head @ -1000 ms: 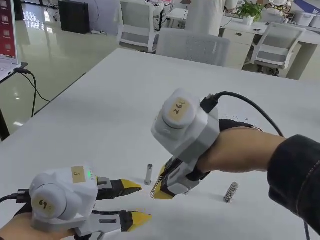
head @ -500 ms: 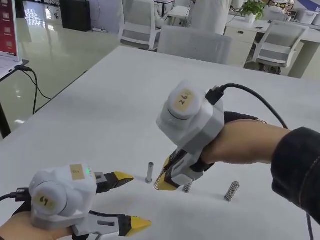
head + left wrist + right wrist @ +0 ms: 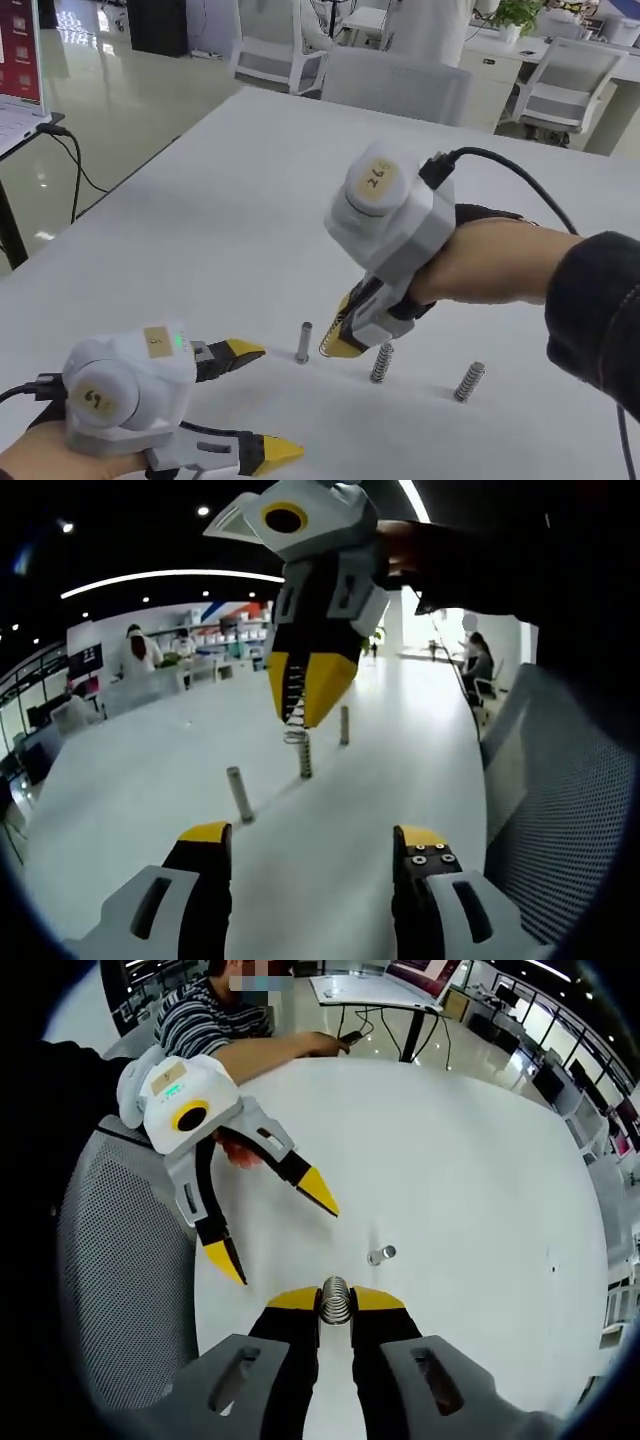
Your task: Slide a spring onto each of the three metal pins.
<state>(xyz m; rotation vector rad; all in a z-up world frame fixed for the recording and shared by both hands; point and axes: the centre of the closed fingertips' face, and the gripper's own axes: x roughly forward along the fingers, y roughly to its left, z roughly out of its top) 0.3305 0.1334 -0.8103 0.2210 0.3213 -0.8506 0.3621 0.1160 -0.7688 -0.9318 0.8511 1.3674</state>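
A bare metal pin [image 3: 303,342] stands upright on the white table [image 3: 220,220]. To its right stand two pins with springs on them, one near [image 3: 381,362] and one farther right [image 3: 468,381]. My right gripper [image 3: 341,347] hovers just right of the bare pin, shut on a spring [image 3: 337,1300] that sticks out past its yellow tips. From the right gripper view the bare pin's top [image 3: 381,1255] lies just ahead of that spring. My left gripper [image 3: 265,400] is open at the front left with nothing in it. In the left gripper view the held spring [image 3: 292,695] hangs above the pins [image 3: 238,793].
Office chairs [image 3: 395,85] stand at the table's far edge. A cable [image 3: 70,160] runs from a laptop at the left. A seated person [image 3: 215,1025] is behind the left gripper [image 3: 230,1180] in the right gripper view. Bare table lies to the left and beyond the pins.
My right gripper has risen a little with the spring, uncovering the nearer sprung pin behind it. The left gripper has stayed open in place. The head camera has shifted slightly.
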